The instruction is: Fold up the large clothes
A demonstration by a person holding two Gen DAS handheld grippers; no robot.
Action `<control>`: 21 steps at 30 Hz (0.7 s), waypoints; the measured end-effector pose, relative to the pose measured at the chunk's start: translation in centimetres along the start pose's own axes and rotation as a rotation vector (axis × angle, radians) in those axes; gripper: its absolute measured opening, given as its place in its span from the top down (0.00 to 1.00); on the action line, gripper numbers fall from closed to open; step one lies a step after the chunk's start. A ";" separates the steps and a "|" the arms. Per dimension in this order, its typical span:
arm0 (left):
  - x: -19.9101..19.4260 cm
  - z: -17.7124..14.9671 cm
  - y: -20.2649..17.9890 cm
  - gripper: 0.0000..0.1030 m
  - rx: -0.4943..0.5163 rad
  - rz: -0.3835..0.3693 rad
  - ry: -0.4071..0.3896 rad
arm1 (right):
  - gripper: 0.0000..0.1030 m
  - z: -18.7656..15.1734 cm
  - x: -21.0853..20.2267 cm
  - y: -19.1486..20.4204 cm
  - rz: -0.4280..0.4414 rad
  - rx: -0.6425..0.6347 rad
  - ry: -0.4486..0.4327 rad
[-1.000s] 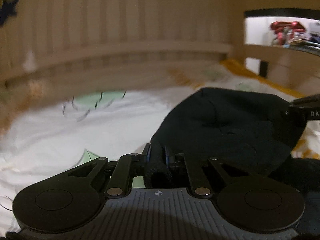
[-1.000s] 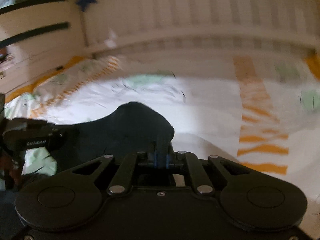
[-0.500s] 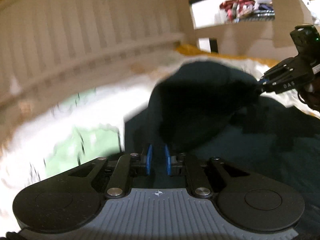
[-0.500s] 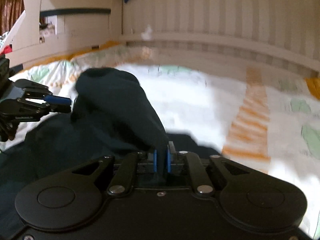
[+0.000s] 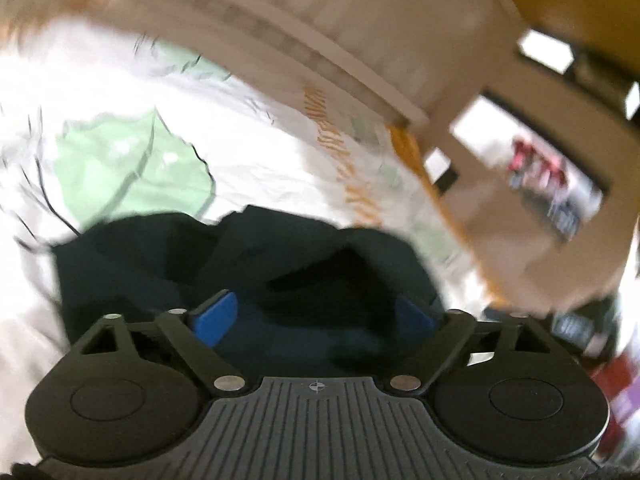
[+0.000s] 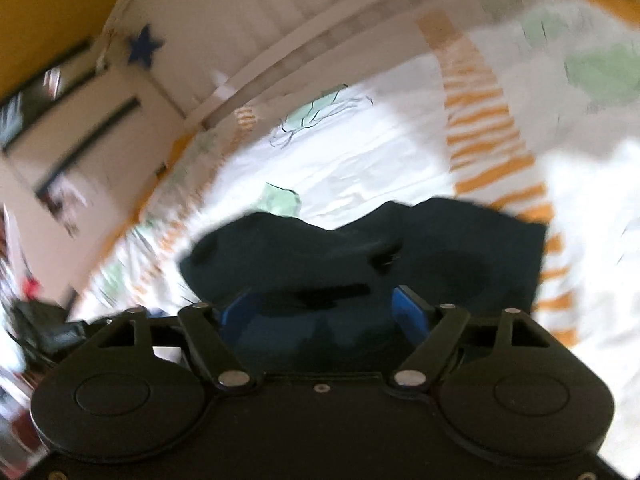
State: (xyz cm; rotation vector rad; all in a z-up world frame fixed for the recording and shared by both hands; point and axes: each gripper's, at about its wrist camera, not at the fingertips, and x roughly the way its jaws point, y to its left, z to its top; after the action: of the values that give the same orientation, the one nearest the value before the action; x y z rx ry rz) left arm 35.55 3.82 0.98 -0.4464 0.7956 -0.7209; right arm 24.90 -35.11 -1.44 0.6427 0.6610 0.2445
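Note:
A dark navy garment [image 5: 248, 264] lies bunched on the white patterned bedsheet [image 5: 120, 160]. My left gripper [image 5: 316, 314] is over its near part, jaws opening wide; the blue pads [image 5: 214, 316] stand apart and the cloth lies loose between them, not pinched. In the right wrist view the same garment [image 6: 360, 252] lies in a low heap on the sheet [image 6: 360, 152]. My right gripper [image 6: 324, 312] hangs over it, jaws opening too, blue pads [image 6: 408, 312] well apart with loose cloth below. Both views are tilted and blurred.
A cream slatted bed rail [image 5: 340, 40] runs along the far side of the mattress. Shelves with colourful items [image 5: 552, 184] stand at the right. A blue star [image 6: 145, 46] hangs on the rail. Orange striped print [image 6: 488, 128] crosses the sheet.
Both grippers were shut on raised folds of the garment; now both have opened and let the cloth drop onto the bed. Both views have rolled sideways.

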 end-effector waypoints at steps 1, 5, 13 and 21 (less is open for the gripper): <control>0.6 0.6 0.1 0.03 -0.056 -0.025 0.005 | 0.19 0.1 0.4 -0.1 0.029 0.057 0.010; 3.8 1.6 0.7 0.00 -0.177 -0.086 0.061 | 0.10 0.8 2.7 -0.8 0.090 0.273 0.061; 7.3 0.3 2.1 0.00 -0.308 -0.078 0.124 | 0.10 1.0 6.9 -3.8 0.089 0.540 0.091; 9.4 0.3 3.6 0.92 -0.382 -0.046 0.127 | 0.49 1.8 8.8 -4.7 0.007 0.587 0.111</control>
State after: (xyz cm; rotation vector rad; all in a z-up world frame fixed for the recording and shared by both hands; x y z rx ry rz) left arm 41.81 -0.53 -5.62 -0.7703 1.0515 -0.6447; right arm 32.83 -36.05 -7.58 1.1992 0.8448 0.0885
